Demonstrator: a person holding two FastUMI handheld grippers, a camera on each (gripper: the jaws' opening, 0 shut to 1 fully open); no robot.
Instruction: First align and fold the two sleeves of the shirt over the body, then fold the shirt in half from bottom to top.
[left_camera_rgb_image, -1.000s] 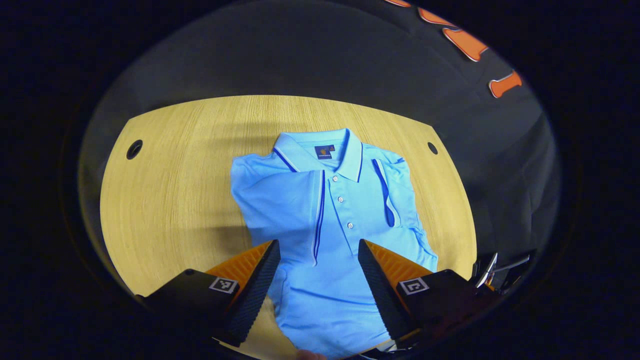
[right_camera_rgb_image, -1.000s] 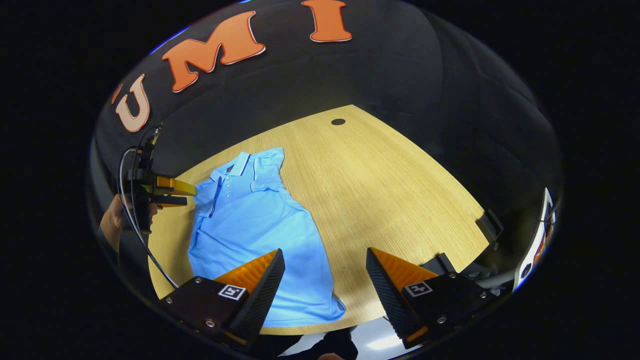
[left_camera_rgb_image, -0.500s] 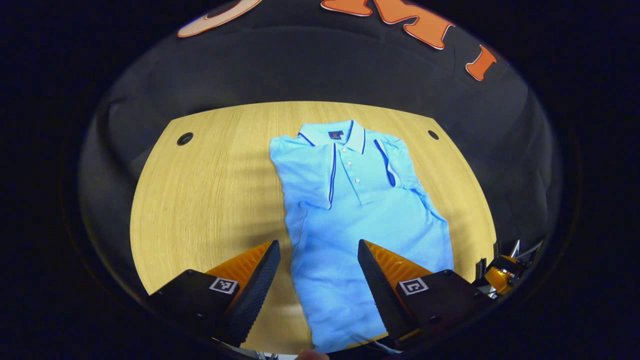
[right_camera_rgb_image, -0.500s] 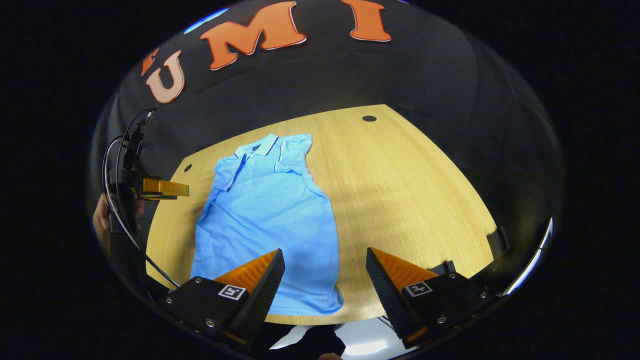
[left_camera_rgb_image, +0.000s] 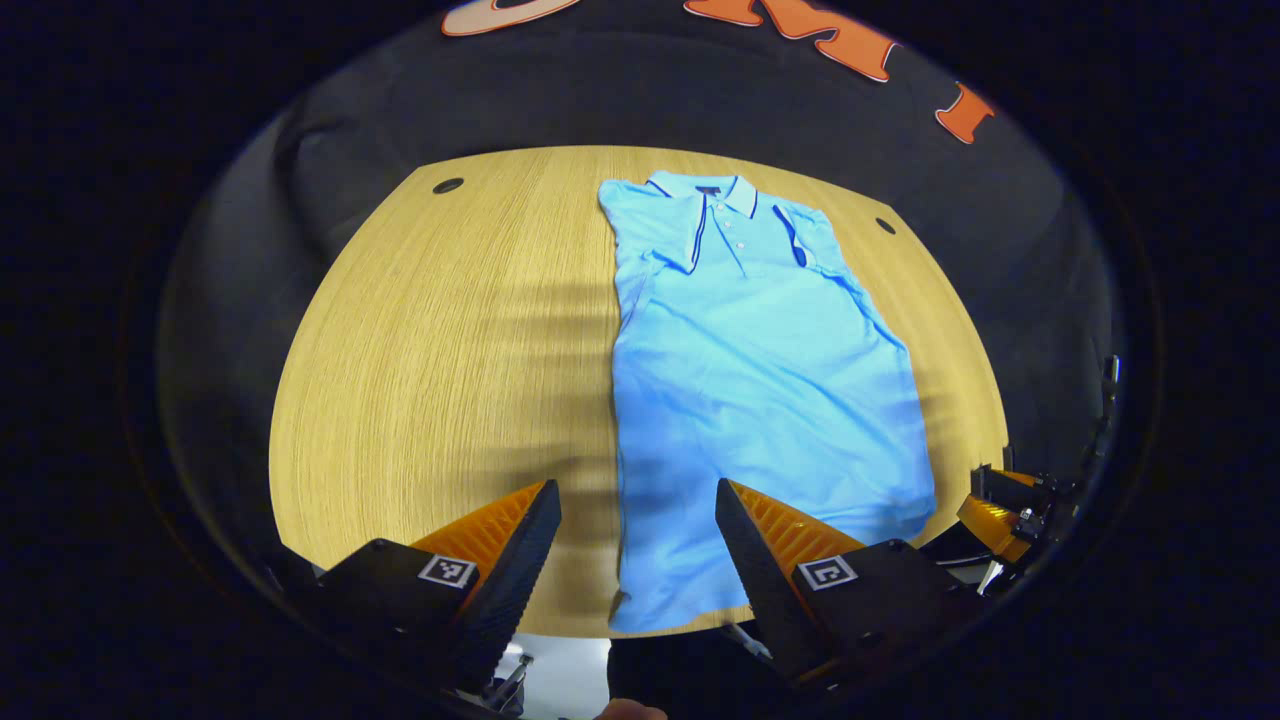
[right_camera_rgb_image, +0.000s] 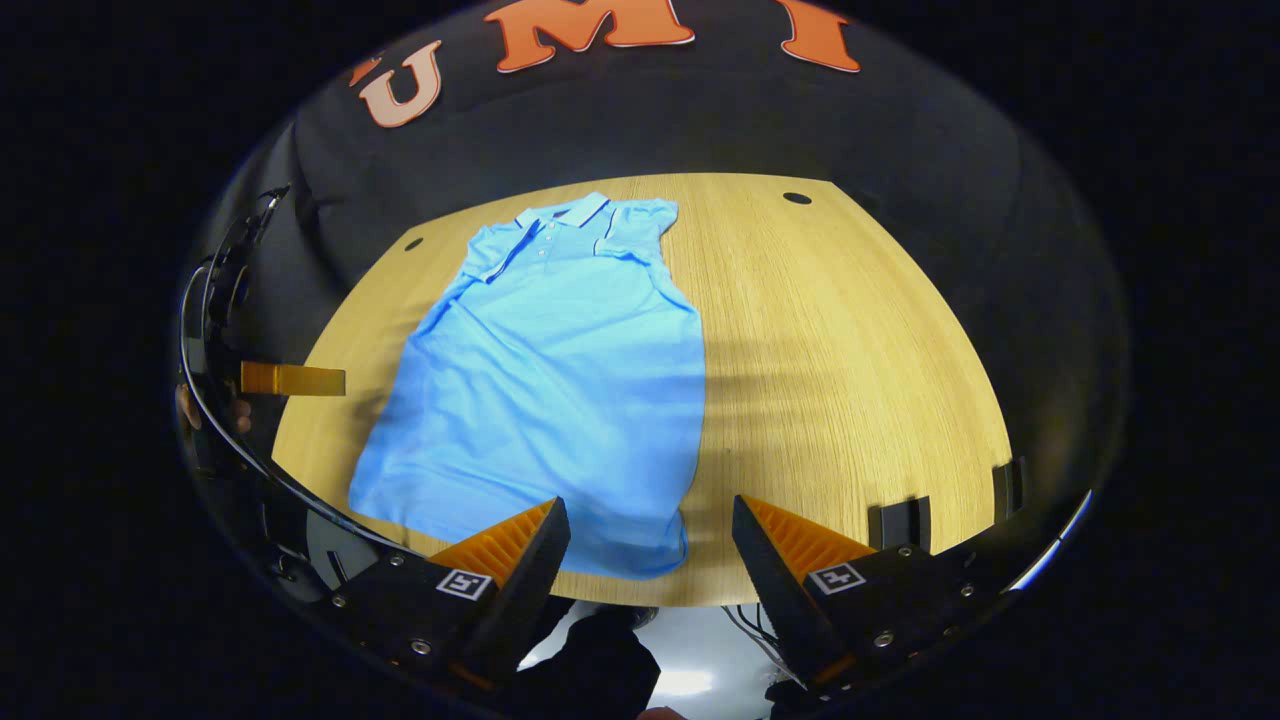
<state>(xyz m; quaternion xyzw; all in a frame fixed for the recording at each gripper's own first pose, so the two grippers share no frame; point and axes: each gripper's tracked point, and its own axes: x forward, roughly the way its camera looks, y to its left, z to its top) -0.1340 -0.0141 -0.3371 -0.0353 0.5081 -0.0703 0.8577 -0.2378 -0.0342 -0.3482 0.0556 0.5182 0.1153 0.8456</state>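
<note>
- Shirt (left_camera_rgb_image: 760, 370): a light blue polo with collar and button placket, laid flat on the far half of the wooden worktop (left_camera_rgb_image: 450, 350), collar away from the person, hem at the near edge
- Both short sleeves are seen folded inward over the chest, so the first step is judged done; the bottom-to-top half fold is left
- Left claw (left_camera_rgb_image: 637, 560) is held open and empty above the hem's left corner
- Right claw (right_camera_rgb_image: 650, 560) is likewise spread, empty, near the hem's right corner (right_camera_rgb_image: 665, 560)
- Fabric appears soft, fine-knit, lightly rippled; worktop is pale, straight-grained, with rounded corners
</note>
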